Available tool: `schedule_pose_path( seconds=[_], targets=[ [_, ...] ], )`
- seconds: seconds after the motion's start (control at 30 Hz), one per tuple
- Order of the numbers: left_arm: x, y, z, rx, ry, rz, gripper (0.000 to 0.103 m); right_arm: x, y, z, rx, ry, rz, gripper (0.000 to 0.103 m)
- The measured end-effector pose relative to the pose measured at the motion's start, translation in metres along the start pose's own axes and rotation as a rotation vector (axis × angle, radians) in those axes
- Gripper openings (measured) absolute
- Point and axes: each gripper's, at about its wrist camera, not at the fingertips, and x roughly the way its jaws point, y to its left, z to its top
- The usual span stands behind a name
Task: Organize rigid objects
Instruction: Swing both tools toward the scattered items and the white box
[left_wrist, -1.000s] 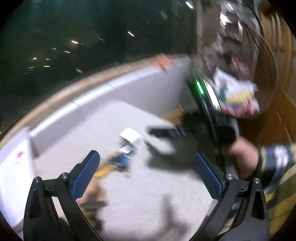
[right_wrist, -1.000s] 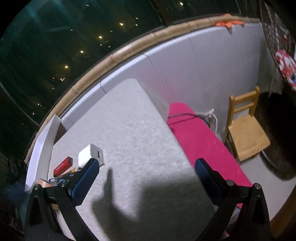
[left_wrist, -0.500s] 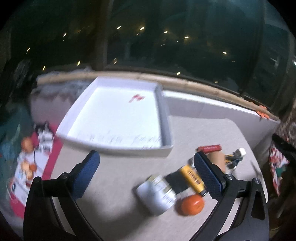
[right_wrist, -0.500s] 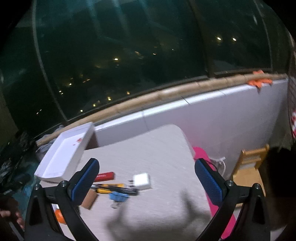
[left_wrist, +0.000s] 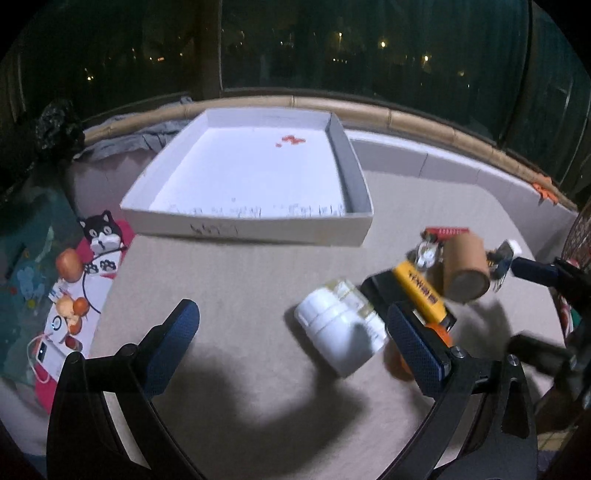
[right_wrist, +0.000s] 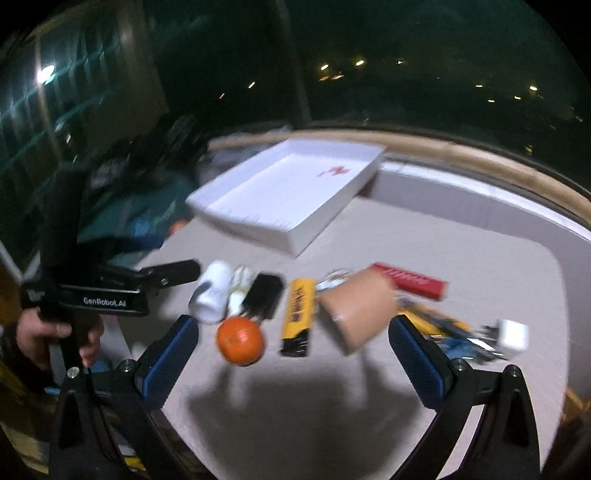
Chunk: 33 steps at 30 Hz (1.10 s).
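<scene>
A row of small objects lies on the grey table: a white bottle (left_wrist: 338, 332) (right_wrist: 212, 293), an orange ball (right_wrist: 241, 341), a yellow-black lighter-like bar (left_wrist: 421, 291) (right_wrist: 298, 315), a tan cardboard roll (left_wrist: 466, 272) (right_wrist: 356, 309), a red bar (right_wrist: 410, 281) and a white charger (right_wrist: 511, 335). A white open box (left_wrist: 255, 173) (right_wrist: 291, 192) stands behind them. My left gripper (left_wrist: 291, 345) is open, just left of the bottle. My right gripper (right_wrist: 293, 363) is open above the ball and bar. The left gripper also shows in the right view (right_wrist: 173, 273).
A black flat object (right_wrist: 264, 295) lies between the bottle and the yellow bar. Pens and small tools (right_wrist: 439, 325) lie by the charger. A low white wall (left_wrist: 461, 170) borders the table's far side. Toys and clutter (left_wrist: 70, 288) lie on the floor left.
Both grippers have swung left and down toward the table. The box and the row of objects have come into view and sit closer in both views. Both stay open.
</scene>
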Motion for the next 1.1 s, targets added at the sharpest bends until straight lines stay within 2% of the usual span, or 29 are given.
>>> schedule_pose_path(
  seconds=[0.17,0.43,0.6,0.7,0.77,0.8,0.83,0.9,0.97,1.03,1.1],
  targets=[
    [0.011,0.001,-0.008,0.021,0.039,0.02,0.103,0.012,0.015,-0.003,-0.03,0.019,0.025,0.103],
    [0.01,0.017,-0.007,-0.001,0.038,0.029,0.103,0.011,0.015,0.0,-0.013,0.016,0.022,0.103],
    [0.005,0.041,-0.006,-0.035,0.031,0.11,0.103,0.015,0.019,0.002,-0.034,0.02,0.013,0.103],
    [-0.005,0.053,-0.007,-0.08,0.012,0.063,0.103,0.02,0.029,0.001,-0.096,0.024,0.004,0.103],
    [-0.01,0.052,-0.006,-0.08,-0.005,0.013,0.103,0.027,0.035,-0.002,-0.126,0.05,0.021,0.097],
    [-0.011,0.047,-0.005,-0.07,-0.012,-0.008,0.103,0.03,0.037,-0.003,-0.133,0.057,0.022,0.092],
    [-0.011,0.043,-0.004,-0.057,-0.014,-0.022,0.103,0.032,0.04,-0.004,-0.145,0.063,0.024,0.083],
    [-0.007,0.033,-0.002,-0.029,-0.001,-0.041,0.103,0.036,0.045,-0.004,-0.173,0.07,0.039,0.073],
    [-0.004,0.026,-0.002,-0.011,0.008,-0.043,0.103,0.039,0.049,-0.003,-0.197,0.079,0.046,0.072],
    [-0.003,0.024,-0.004,-0.004,0.013,-0.041,0.103,0.048,0.052,-0.004,-0.218,0.102,0.053,0.063],
    [-0.002,0.026,-0.005,-0.017,0.02,-0.051,0.103,0.059,0.054,-0.007,-0.236,0.134,0.04,0.062]
  ],
)
